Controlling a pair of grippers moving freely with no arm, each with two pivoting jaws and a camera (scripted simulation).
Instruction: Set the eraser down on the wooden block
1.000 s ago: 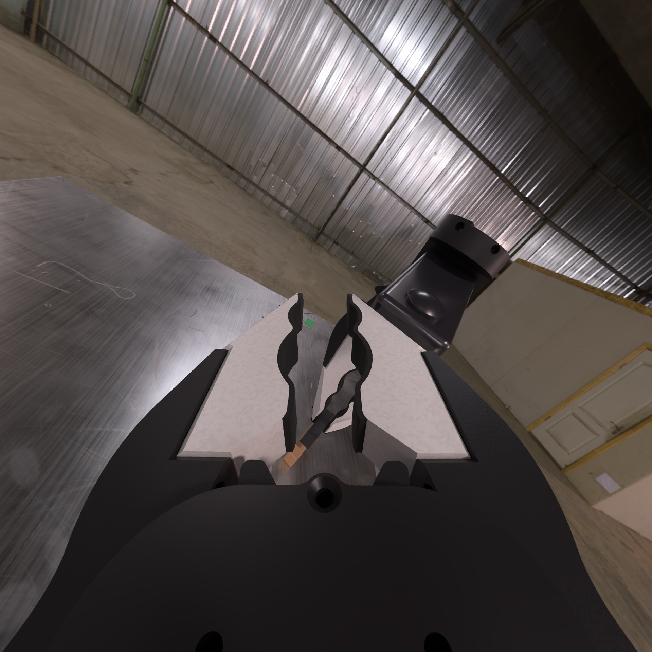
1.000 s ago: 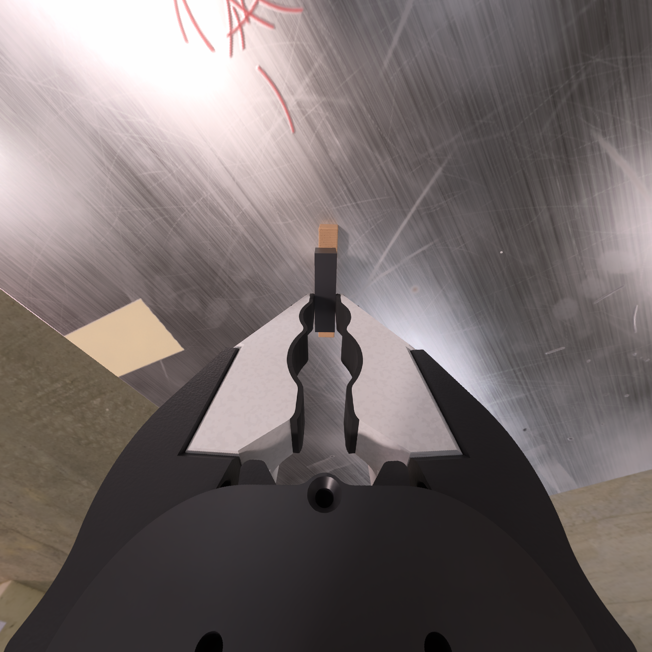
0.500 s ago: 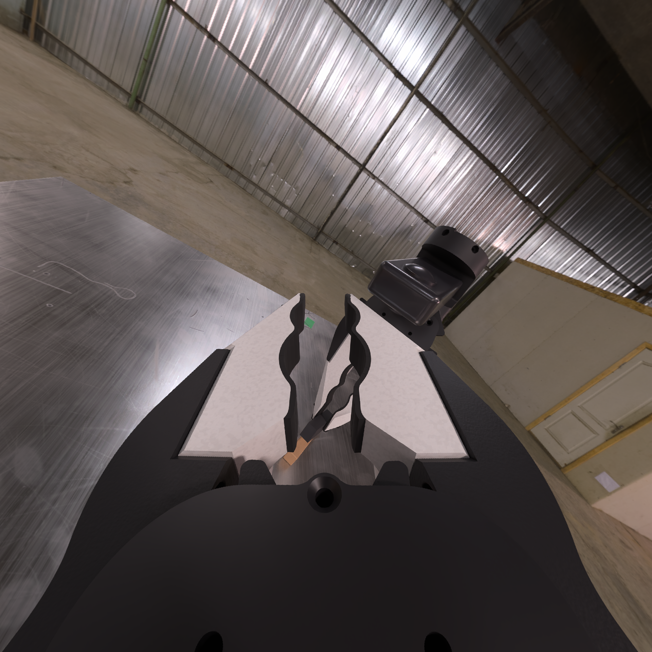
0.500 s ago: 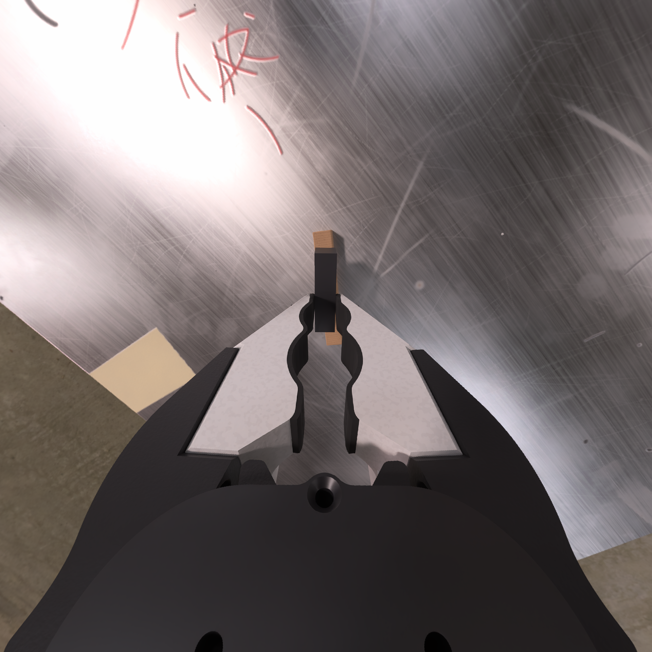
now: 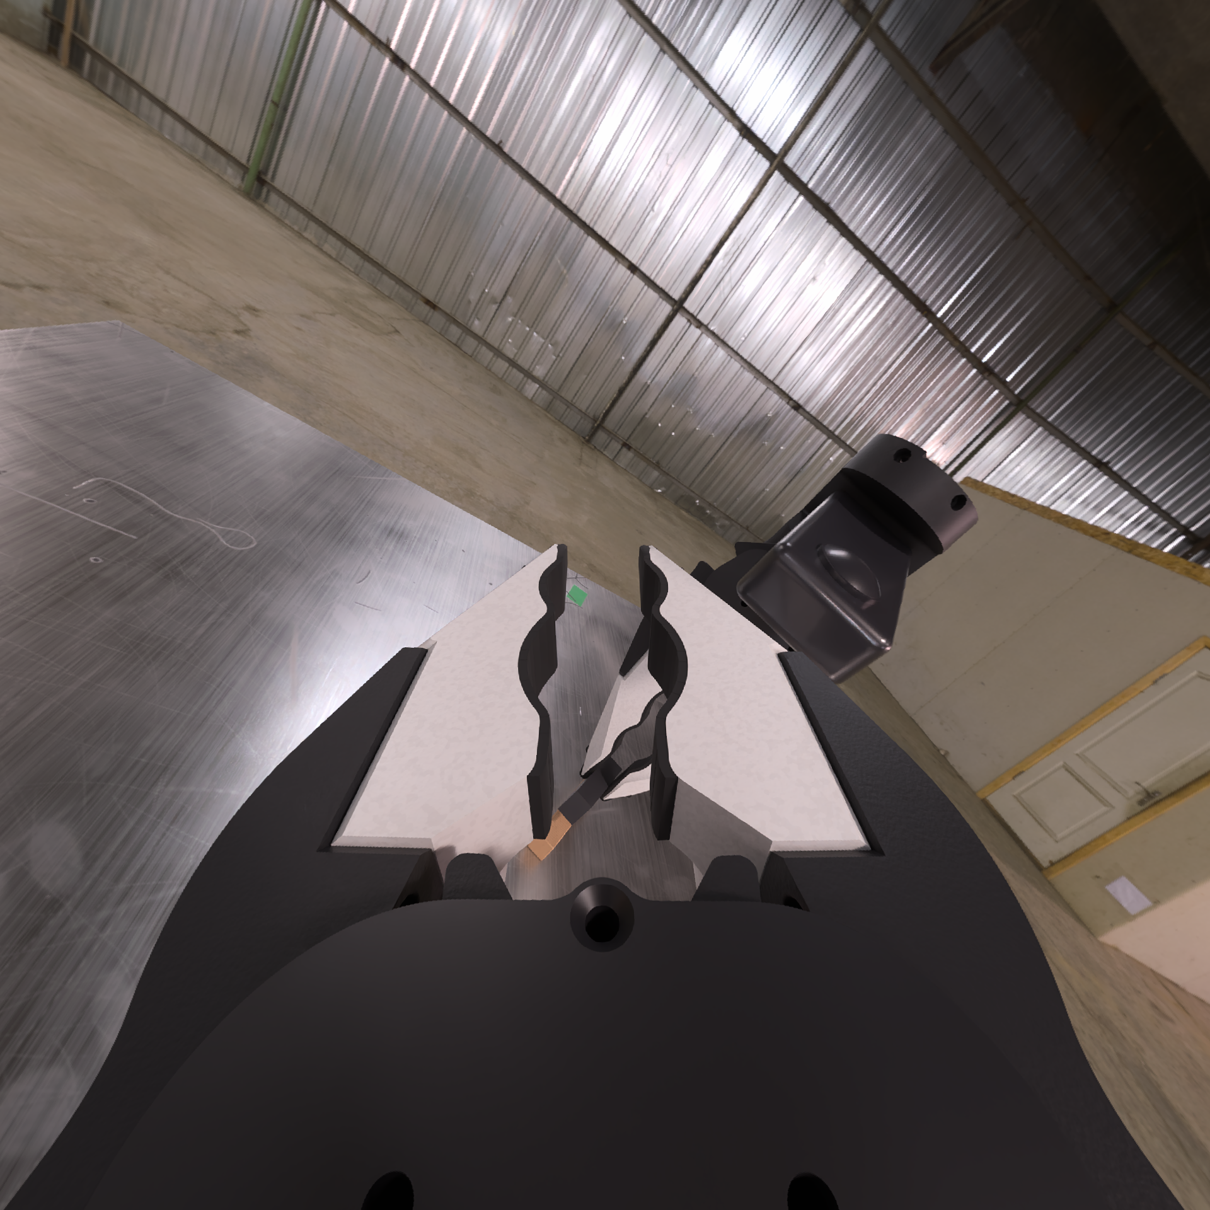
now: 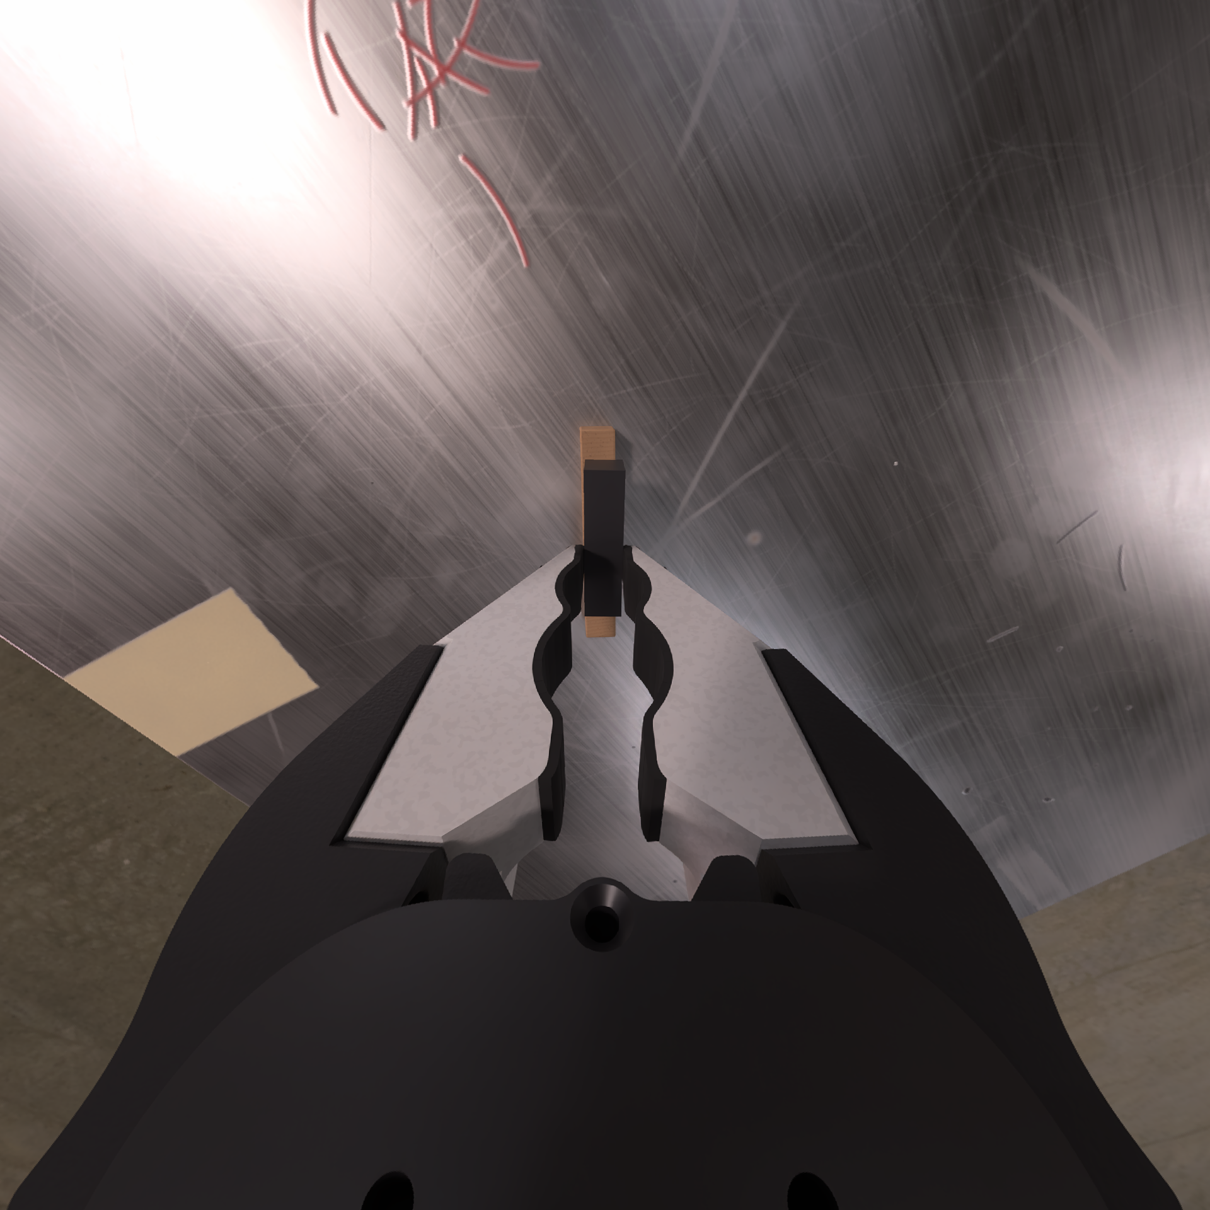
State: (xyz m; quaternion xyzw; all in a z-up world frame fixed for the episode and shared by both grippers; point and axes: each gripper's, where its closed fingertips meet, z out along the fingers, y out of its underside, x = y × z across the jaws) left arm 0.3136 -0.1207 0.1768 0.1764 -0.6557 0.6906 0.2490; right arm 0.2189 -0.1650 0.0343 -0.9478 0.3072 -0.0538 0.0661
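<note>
In the right wrist view my right gripper is shut on a black eraser at its fingertips. The eraser is lined up over a thin wooden block on the metal table. The block's ends show beyond both ends of the eraser. I cannot tell whether they touch. In the left wrist view my left gripper is open and empty. Between its fingers I see the right gripper's body, the eraser and the block's end.
A tan flat sheet lies at the table's edge to the left of the right gripper. Red scribbles mark the far table. A small green square lies beyond the left fingertips. Concrete floor and a corrugated wall surround the table.
The right gripper swung about its tip with the eraser. Its body now shows farther right in the left wrist view. The eraser now lines up along the block. The left gripper stayed still.
</note>
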